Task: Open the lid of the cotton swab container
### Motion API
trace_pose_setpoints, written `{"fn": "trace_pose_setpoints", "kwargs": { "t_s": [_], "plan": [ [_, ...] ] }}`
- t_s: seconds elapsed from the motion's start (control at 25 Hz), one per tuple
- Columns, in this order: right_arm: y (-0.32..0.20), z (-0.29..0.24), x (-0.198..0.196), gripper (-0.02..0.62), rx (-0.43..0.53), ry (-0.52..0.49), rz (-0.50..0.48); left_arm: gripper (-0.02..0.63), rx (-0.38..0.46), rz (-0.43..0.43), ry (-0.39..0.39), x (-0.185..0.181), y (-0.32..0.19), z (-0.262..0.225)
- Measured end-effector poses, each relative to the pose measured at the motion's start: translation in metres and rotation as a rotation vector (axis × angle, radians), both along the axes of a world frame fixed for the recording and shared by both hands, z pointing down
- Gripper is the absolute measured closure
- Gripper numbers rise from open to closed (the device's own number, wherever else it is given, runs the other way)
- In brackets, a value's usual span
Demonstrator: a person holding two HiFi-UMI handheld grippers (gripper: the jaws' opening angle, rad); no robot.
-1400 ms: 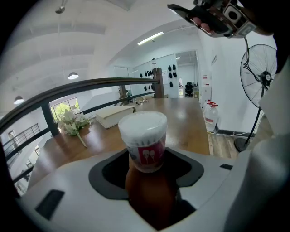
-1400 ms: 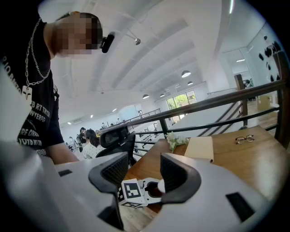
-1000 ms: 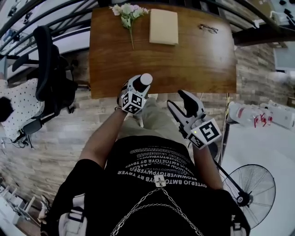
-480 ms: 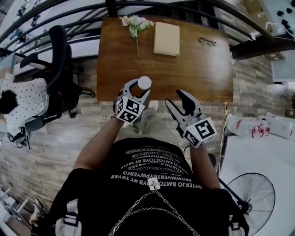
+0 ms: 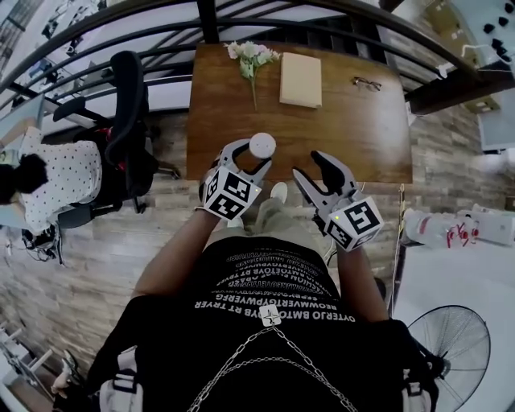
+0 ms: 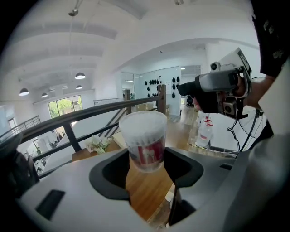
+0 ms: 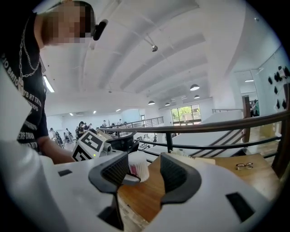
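Now | left gripper [image 5: 250,158] lifted higher, gripping cotton swab container [image 5: 262,145]

Container [image 5: 262,146] sits in left claw [image 5: 248,158]; flowers [image 5: 252,55] beside book [image 5: 300,80].

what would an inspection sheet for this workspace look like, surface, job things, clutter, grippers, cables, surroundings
surface: wooden table, mostly bare
job's things: cotton swab container, clear with a red label, held in the air near the table's front edge; lid looks on
clutter: flowers, tan book and glasses along the far side
grippers: left gripper shut on the container; right gripper open, empty
cables: thin black leads hang under the right gripper; none seen on the table
surroundings: railing, office chair, seated person, floor fan
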State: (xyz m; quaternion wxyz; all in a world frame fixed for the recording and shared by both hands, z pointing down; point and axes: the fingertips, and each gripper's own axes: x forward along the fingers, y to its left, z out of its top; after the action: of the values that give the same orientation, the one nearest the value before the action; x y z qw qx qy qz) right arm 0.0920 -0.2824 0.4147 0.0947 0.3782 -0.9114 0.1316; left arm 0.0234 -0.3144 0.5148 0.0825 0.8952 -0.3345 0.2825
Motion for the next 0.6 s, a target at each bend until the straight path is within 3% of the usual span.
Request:
{"fn": "trace_pose_setpoints", "kwargs": {
  "t_s": [0.24,0.6],
  "plan": [
    [0.006,-0.019,-0.011,0.373,0.016,0.005,-0.028,0.351,-0.004,0.035,0.013,-0.006,0.014,-0.048],
    [0.013,-0.060,-0.063,0.371,0.109,0.165,-0.177,0.354,-0.027,0.117,0.006,-0.004,0.036,-0.094]
  ]
}}
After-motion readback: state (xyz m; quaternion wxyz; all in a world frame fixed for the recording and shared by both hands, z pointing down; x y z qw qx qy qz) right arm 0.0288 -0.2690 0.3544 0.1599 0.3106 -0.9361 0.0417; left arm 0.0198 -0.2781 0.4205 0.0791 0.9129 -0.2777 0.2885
